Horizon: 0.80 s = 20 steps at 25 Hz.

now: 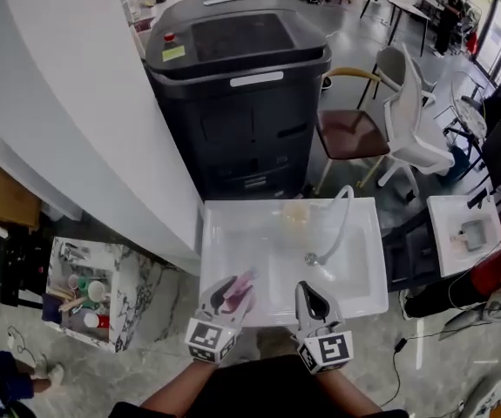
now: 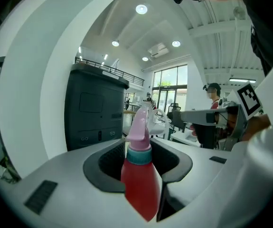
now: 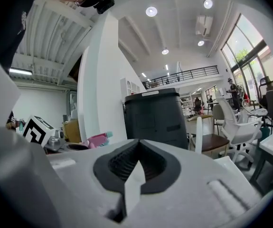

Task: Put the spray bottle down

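Closest to the person, both claws hang over the near edge of the white basin [image 1: 210, 259]. The left gripper [image 1: 233, 291] is clamped on the spray bottle [image 1: 238, 294], its dark pads pressing the red body just below the teal collar. The pink spray head pokes out ahead of the jaws. Gripped that low on the shoulder, the bottle should not swing or slip, and its base stays free to meet a surface first. From the head view the bottle sits over the basin's near-left corner. I cannot tell whether it touches the basin or is carried just above it, so I would judge the setting-down not yet done.

Beside it, over the middle of the near edge, the right gripper [image 1: 312, 300] has its jaws pressed together with nothing between them. It looks like a spare hand kept out of the way.

Further in, a curved faucet [image 1: 344, 220] arches over the basin's far-right part. That leaves the left half as the easier landing spot.

Beyond the far edge stands a tall black machine [image 1: 237, 85]. To its right are a brown-seated chair [image 1: 351, 134] and a white chair [image 1: 414, 120].
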Each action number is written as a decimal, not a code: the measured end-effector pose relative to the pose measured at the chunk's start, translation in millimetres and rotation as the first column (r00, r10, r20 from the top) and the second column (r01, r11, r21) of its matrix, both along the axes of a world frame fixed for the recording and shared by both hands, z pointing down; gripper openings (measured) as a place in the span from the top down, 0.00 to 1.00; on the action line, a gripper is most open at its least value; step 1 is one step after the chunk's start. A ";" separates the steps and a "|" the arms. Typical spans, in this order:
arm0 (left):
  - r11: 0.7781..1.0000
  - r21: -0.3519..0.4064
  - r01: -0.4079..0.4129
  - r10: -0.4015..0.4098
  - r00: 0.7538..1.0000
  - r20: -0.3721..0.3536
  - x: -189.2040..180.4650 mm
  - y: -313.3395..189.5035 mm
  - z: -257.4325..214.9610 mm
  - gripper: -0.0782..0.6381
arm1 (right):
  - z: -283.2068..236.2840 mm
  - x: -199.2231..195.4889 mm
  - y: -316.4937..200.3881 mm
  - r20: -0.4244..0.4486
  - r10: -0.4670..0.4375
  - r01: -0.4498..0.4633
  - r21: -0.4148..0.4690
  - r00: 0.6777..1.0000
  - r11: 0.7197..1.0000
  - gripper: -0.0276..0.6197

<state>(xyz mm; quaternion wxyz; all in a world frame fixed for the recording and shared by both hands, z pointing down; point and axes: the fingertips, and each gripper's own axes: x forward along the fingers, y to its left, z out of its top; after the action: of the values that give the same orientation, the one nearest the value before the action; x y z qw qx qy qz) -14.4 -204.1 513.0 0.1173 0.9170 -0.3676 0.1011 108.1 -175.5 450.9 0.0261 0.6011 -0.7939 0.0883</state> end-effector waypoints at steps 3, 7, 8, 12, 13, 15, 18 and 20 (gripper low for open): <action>1.000 -0.006 0.025 -0.025 1.000 0.000 13.7 -34.5 6.1 0.65 | 0.8 12.7 -30.2 -0.001 -0.032 0.032 -0.002 0.999 0.999 0.96; 0.998 -0.004 0.061 -0.061 0.998 0.022 27.3 -77.7 20.5 0.65 | 11.1 24.6 -69.7 0.023 -0.065 0.065 -0.017 0.998 0.998 0.96; 0.998 -0.005 0.065 -0.065 0.998 0.022 31.2 -89.1 24.3 0.65 | 12.5 26.4 -80.0 0.026 -0.072 0.073 -0.020 0.997 0.997 0.96; 0.996 -0.005 0.085 -0.085 0.996 0.024 45.8 -128.5 42.7 0.65 | 12.2 26.9 -113.3 0.043 -0.125 0.125 -0.007 0.991 0.992 0.96; 0.996 0.001 0.091 -0.091 0.995 0.027 48.7 -137.5 47.7 0.65 | 12.7 25.4 -120.0 0.042 -0.141 0.141 -0.002 0.989 0.990 0.96; 0.994 0.016 0.105 -0.106 0.994 0.031 54.3 -156.0 56.9 0.65 | 17.0 22.6 -133.0 0.029 -0.163 0.163 -0.006 0.986 0.987 0.96; 0.992 0.020 0.126 -0.127 0.991 0.036 58.8 -180.0 72.2 0.65 | 27.9 18.5 -147.9 0.013 -0.171 0.171 -0.040 0.985 0.984 0.96; 0.991 -0.005 0.135 -0.135 0.990 0.045 61.5 -193.6 84.3 0.65 | 34.0 14.6 -155.6 0.014 -0.169 0.170 -0.064 0.985 0.983 0.96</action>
<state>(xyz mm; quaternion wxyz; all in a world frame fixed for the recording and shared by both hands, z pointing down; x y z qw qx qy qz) 47.1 -397.8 597.4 0.1192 0.8870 -0.4310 0.1148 122.7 -331.1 484.9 0.0499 0.5298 -0.8390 0.1141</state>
